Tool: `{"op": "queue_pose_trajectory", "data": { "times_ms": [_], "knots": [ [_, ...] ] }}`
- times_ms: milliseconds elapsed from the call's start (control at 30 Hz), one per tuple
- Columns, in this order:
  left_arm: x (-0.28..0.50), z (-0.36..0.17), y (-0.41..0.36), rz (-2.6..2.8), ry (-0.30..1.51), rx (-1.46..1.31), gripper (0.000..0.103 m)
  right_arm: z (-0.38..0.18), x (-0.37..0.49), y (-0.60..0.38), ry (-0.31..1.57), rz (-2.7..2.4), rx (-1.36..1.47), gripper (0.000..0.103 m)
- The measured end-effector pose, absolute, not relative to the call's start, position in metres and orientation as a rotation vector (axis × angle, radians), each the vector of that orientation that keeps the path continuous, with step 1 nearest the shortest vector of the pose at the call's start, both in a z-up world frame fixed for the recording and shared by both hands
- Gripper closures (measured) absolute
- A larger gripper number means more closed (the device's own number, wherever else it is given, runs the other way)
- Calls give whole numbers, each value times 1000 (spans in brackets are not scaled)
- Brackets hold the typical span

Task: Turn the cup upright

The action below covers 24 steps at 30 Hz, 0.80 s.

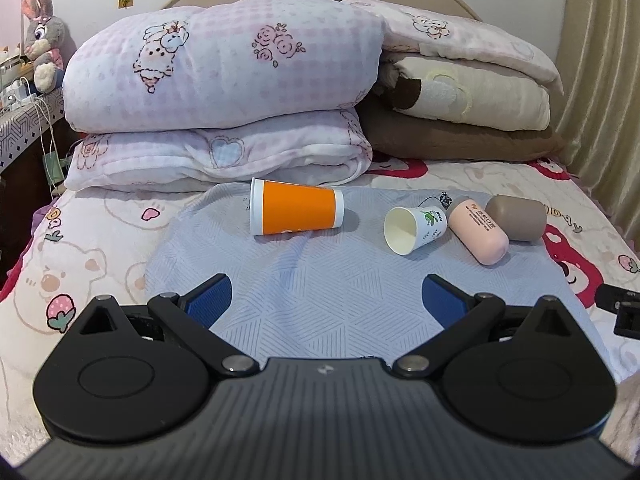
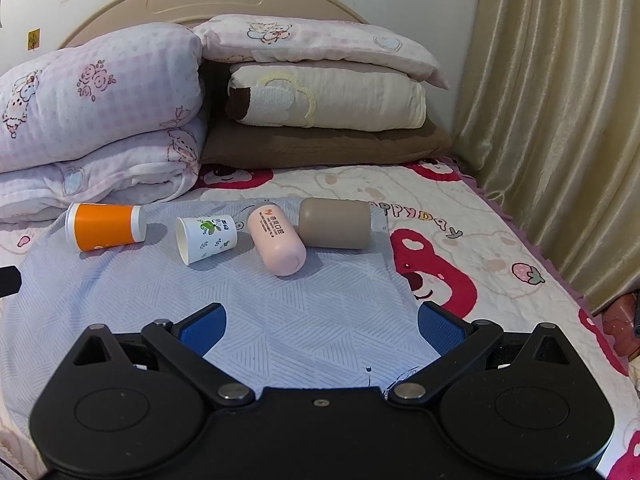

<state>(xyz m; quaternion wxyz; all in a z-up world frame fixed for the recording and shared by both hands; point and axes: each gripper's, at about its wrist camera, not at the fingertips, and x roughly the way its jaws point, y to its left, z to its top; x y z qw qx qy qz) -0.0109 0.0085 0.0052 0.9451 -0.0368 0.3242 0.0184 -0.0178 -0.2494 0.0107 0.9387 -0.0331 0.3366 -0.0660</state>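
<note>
Four cups lie on their sides in a row across the grey-blue mat (image 1: 320, 292) spread on the bed (image 2: 500, 256): an orange paper cup (image 1: 298, 211) nearest the mat's far left corner, a small white paper cup (image 1: 414, 229) with a leaf print, a pink cup (image 1: 478, 230), and a taupe cup (image 1: 516, 217) at the mat's far right edge. Your left hand-held gripper (image 1: 326, 300) is spread wide and holds nothing; your right hand-held gripper (image 2: 322, 330) is likewise released and empty. Both hover over the near part of the mat, well apart from every cup.

The task does not say which cup, so settle on one before you close in. The pink and taupe cups lie just beside each other, possibly touching, so reaching for either may knock the other and send it rolling toward the mat's right edge. The paper cups look thin; squeeze hard and the wall will likely buckle or the cup will pop out. The bedding is soft and uneven, so a cup set upright could tip again, especially the tall orange one. Round sides also roll away if one finger touches first.
</note>
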Motion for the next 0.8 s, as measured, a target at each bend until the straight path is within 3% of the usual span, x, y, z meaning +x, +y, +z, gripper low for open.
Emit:
{"op": "queue_pose_trajectory", "data": {
  "times_ms": [800],
  "knots": [
    [-12, 8, 9, 45, 668, -90, 0, 24, -25, -250, 654, -126, -68, 0]
  ]
}}
